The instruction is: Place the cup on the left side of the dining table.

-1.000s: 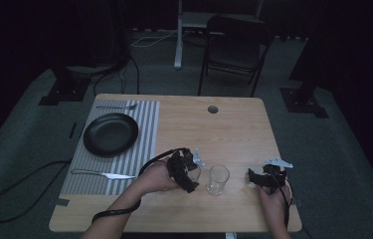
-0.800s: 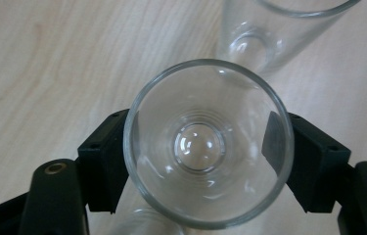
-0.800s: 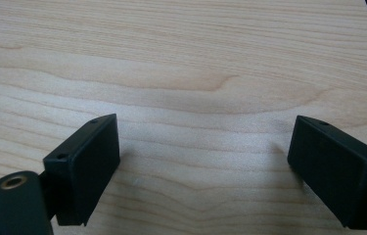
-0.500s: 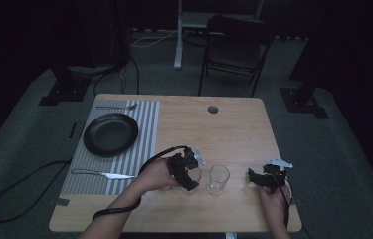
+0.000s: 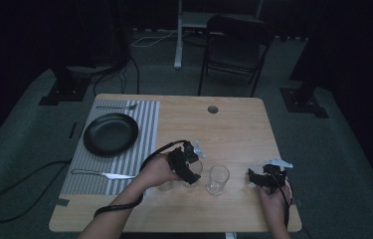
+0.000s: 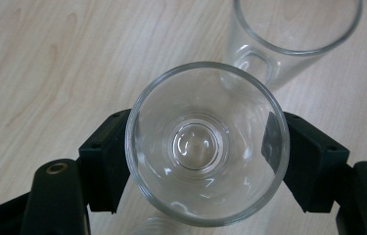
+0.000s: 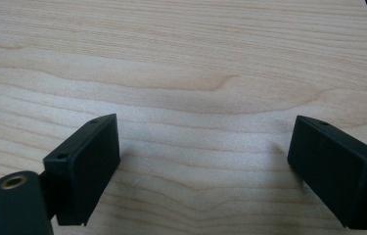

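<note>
Gripping round clear glass [image 6: 206, 144]: left gripper [image 6: 205, 161]; right gripper [image 7: 203, 171] wide over pale woodgrain table [image 7: 181, 58]

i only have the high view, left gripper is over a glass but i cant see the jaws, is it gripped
Observer: Yes. In the left gripper view both black pads press the sides of the glass.
Operator: is it upright
Observer: Yes, the left gripper looks straight down into its open mouth.
Operator: and the right one
Observer: The right gripper has its jaws wide apart over bare table, nothing between them.
</note>
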`<state>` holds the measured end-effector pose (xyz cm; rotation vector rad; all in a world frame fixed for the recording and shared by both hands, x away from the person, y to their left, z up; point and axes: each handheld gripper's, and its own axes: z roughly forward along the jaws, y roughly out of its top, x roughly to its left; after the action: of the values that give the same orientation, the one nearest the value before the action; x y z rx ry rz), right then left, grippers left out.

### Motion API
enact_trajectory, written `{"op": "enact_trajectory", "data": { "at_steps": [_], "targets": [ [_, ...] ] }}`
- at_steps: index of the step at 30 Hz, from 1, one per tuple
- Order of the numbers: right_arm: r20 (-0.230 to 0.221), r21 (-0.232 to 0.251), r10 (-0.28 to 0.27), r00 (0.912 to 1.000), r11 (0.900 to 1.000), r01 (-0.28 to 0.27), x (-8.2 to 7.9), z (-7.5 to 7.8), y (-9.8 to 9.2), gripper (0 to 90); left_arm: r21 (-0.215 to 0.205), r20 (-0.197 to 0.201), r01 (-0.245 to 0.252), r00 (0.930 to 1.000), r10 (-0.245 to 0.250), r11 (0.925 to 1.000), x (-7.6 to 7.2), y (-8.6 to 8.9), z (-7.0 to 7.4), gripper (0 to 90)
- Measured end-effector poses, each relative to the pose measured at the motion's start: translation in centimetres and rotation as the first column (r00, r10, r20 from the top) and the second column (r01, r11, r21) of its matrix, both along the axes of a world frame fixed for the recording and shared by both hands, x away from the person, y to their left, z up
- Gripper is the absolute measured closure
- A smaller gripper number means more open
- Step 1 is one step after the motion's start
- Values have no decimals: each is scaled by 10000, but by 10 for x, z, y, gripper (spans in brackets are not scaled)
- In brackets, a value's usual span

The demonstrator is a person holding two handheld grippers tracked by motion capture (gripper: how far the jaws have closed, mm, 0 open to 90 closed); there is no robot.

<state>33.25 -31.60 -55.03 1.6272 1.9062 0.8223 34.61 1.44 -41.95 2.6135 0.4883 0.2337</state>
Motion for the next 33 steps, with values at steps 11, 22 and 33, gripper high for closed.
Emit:
{"op": "enact_trajectory", "data": {
  "at_steps": [11,22,33],
  "targets": [
    [14,3,2,10000,10000,-2,0,0,0,116,-542,470,-1149,9920,1175,9919,22,7,16,288],
    [16,-1,7,10000,10000,-7,0,0,0,116,-752,651,-2166,9730,2215,9734,41,23,28,288],
    [17,-3,10,10000,10000,-10,0,0,0,116,-1117,738,-2920,9508,3010,9499,49,49,37,288]
  ]
}}
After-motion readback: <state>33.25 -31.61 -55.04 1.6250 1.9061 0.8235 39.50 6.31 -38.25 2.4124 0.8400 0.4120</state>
